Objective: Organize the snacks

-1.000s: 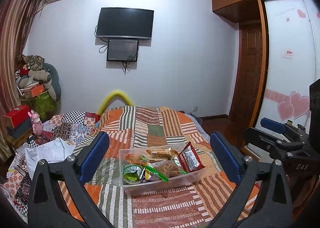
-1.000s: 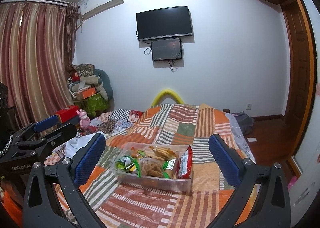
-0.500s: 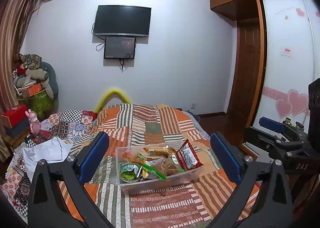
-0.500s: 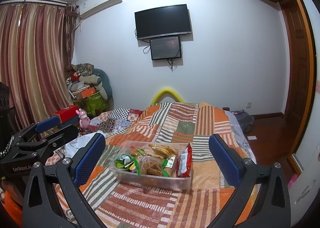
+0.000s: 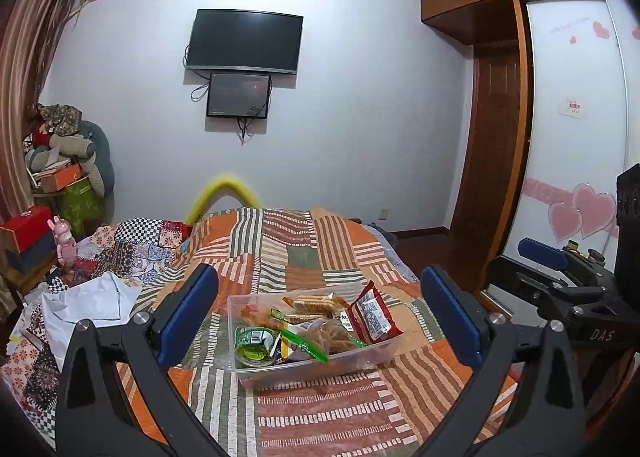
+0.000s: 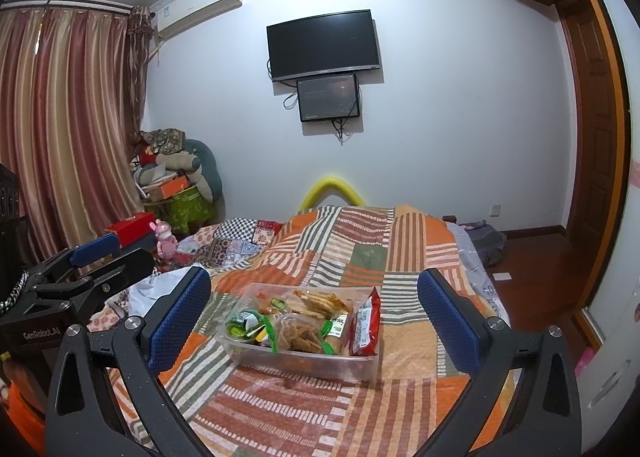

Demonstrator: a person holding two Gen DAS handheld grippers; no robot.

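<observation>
Two hand-held grippers, left hand-held gripper [image 5: 320, 317], right hand-held gripper [image 6: 314, 317], jaws wide, above snack bin [image 6: 304, 363]

Both views: even, cool indoor light, moderately bright; source not in frame. White wall [image 5: 360, 117] uniformly lit with a bluish cast. Soft, faint shadow under the clear bin [image 6: 304, 361] on the bedspread [image 6: 360, 257]. No harsh glare; television [image 5: 244, 41] screen dark, matte. Strong fisheye bending: curtain [image 6: 60, 129] and wardrobe [image 5: 572, 117] bow outward, black vignette at corners. Centre sharp; gripper arms at the lower edges slightly soft.
</observation>
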